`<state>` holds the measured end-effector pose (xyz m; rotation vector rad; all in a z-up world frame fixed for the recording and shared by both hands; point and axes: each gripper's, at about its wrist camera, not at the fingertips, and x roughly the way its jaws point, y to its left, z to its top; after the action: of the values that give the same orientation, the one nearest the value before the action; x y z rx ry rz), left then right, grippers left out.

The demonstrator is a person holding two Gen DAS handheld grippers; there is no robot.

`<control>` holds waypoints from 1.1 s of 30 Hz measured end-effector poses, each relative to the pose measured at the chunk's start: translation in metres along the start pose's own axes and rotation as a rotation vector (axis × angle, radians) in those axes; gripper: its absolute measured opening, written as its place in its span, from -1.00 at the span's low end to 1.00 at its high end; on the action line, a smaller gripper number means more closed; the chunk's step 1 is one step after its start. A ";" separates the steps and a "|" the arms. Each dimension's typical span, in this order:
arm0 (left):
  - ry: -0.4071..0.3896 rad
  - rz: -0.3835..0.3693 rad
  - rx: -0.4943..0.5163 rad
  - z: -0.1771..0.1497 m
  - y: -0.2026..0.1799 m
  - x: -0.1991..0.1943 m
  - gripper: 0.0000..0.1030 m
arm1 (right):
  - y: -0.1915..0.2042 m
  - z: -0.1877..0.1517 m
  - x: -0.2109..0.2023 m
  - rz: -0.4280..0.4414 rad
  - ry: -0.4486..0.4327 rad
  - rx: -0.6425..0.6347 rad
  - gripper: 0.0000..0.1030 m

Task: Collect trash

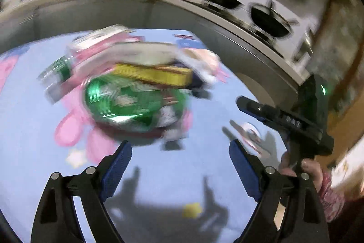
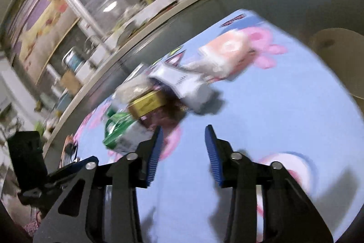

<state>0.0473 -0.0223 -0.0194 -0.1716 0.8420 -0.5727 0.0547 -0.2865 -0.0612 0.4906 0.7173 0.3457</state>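
Observation:
A blurred pile of trash lies on the light-blue tablecloth [image 1: 170,174]. It holds a shiny green foil bag [image 1: 134,101], a yellow box [image 1: 154,73], a clear bottle with a green label [image 1: 56,74] and a white-pink wrapper [image 1: 200,63]. My left gripper [image 1: 179,145] hangs just short of the pile, open wide, with nothing between its fingers. The right wrist view shows the same yellow box [image 2: 145,104], green bag [image 2: 116,126] and a white packet [image 2: 182,83]. My right gripper [image 2: 183,129] is open beside the pile, its jaws empty.
A small round wrapper [image 1: 249,133] lies apart on the cloth near the right gripper's body [image 1: 284,122], held by a hand [image 1: 311,172]. Behind the table runs a cluttered kitchen counter with two black pans [image 1: 270,19]. A beige round object [image 2: 336,56] stands past the table's edge.

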 end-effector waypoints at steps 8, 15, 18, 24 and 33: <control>-0.040 -0.058 -0.341 0.020 0.087 -0.004 0.73 | 0.036 0.020 0.059 0.121 0.084 0.043 -0.39; -0.015 -0.117 -0.430 0.027 0.099 0.024 0.71 | 0.067 0.011 0.091 0.127 0.140 -0.007 -0.39; -0.003 -0.113 -0.432 0.025 0.099 0.031 0.69 | 0.077 0.007 0.099 0.141 0.155 -0.015 -0.39; -0.030 -0.041 -0.407 0.018 0.104 0.020 0.66 | 0.107 -0.010 0.108 0.228 0.223 -0.099 -0.40; -0.041 0.098 -0.398 0.007 0.124 0.005 0.66 | 0.131 -0.027 0.101 0.212 0.230 -0.208 -0.40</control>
<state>0.1060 0.0785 -0.0629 -0.5004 0.9127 -0.3042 0.0899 -0.1229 -0.0629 0.3325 0.8434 0.6760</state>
